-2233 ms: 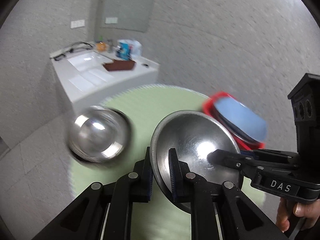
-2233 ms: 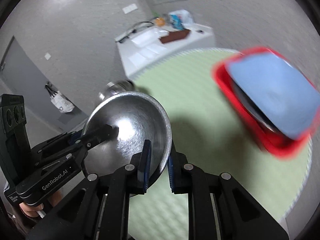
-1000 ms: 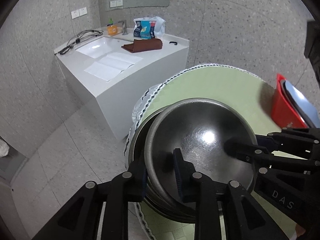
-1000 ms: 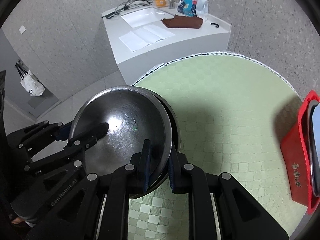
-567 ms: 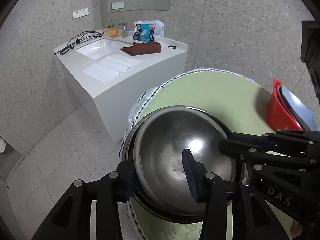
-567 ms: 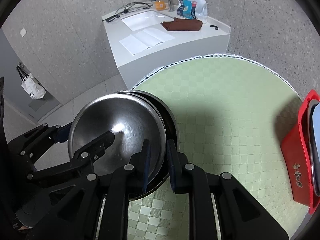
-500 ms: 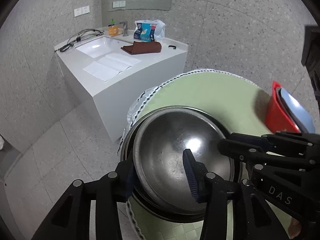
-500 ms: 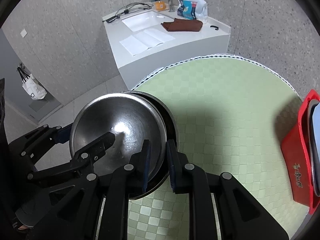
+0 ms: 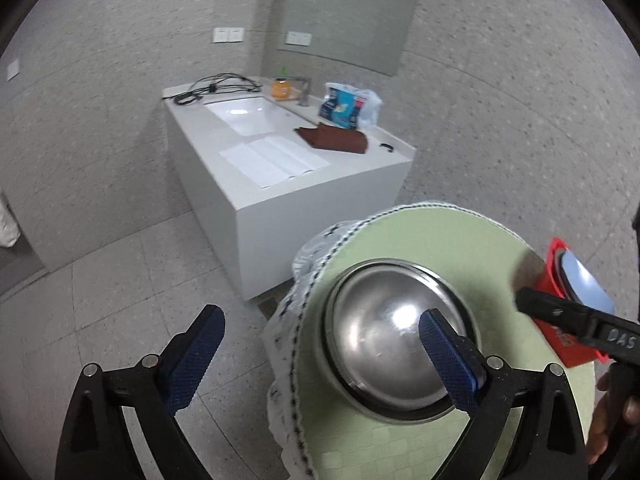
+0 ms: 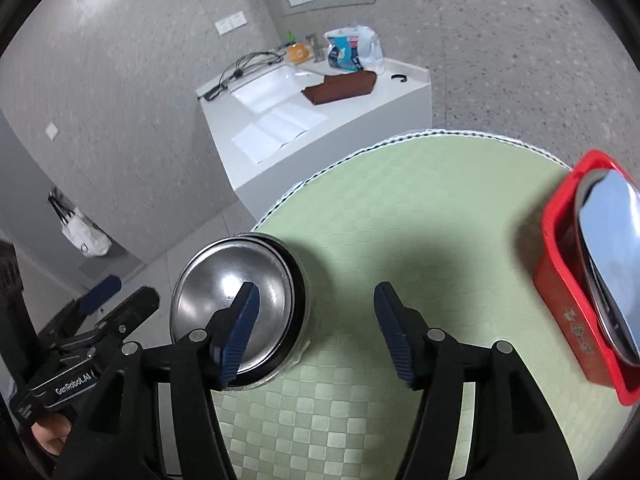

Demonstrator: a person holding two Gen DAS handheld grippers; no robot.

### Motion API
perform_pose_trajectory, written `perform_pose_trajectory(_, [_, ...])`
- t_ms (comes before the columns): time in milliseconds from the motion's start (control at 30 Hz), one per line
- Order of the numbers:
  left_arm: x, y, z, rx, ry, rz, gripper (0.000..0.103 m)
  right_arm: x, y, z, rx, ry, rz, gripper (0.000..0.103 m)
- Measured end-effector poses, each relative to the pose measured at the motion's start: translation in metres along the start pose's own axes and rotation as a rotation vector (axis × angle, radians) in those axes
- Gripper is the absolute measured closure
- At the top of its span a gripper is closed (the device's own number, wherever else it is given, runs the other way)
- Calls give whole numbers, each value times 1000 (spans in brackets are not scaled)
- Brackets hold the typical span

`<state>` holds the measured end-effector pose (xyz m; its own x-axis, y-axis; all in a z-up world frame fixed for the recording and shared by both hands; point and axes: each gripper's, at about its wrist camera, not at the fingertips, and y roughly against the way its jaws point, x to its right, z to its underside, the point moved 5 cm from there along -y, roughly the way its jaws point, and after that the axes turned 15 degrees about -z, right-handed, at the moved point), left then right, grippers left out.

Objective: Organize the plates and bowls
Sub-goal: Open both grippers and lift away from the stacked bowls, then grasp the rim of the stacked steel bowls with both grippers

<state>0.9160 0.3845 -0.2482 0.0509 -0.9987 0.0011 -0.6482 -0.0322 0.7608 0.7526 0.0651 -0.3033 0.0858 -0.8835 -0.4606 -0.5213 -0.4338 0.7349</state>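
I see the steel bowl [image 9: 384, 344] nested mouth-up in its stack; red bin [image 10: 568, 292] holds plates on edge. Both my left gripper [image 9: 320, 354] and right gripper [image 10: 314, 332] have just opened wide, empty.

Grey speckled walls [image 9: 500, 100] are enclosing a tiled floor [image 9: 100, 280]; a white vanity [image 9: 288, 176] is standing below a mirror [image 9: 344, 8].

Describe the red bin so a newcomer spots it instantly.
Start at the round green table. On its right edge, opposite the stacked steel bowls, sits the red bin. It is the only red thing there, with plates standing in it.
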Motion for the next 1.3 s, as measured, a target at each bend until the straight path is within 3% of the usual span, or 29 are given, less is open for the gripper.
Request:
perform_pose_trajectory(200, [2,-7,16,-49,19,-9,7,12,-4,8,-1,-52,-15,33])
perform_pose_trajectory(533, [19,-48,11,-117,-21,28,11,24,-51,26,-91,-178,-104,33])
perform_pose_trajectory(733, [35,-68,7,-140,-60,72,47,24,-75,31,-120,-184,-95,33])
perform_pose_trajectory(767, [37,-69,7,-144,-61,80,58,25,-79,31,-125,-186,-95,33])
perform_pose_trajectory(833, [37,-70,5,-136,-67,76,63,25,-83,34,-132,-182,-97,39])
perform_pose_trajectory(967, [37,-71,1,-126,-75,73,66,17,-87,33,-143,-158,-129,65])
perform_pose_trajectory(1033, [39,-69,2,-123,-74,70,67,12,-87,33,-149,-113,-86,66])
perform_pose_trajectory(1300, [53,-34,13,-83,-61,102,74,21,-55,32,-104,-124,-98,70])
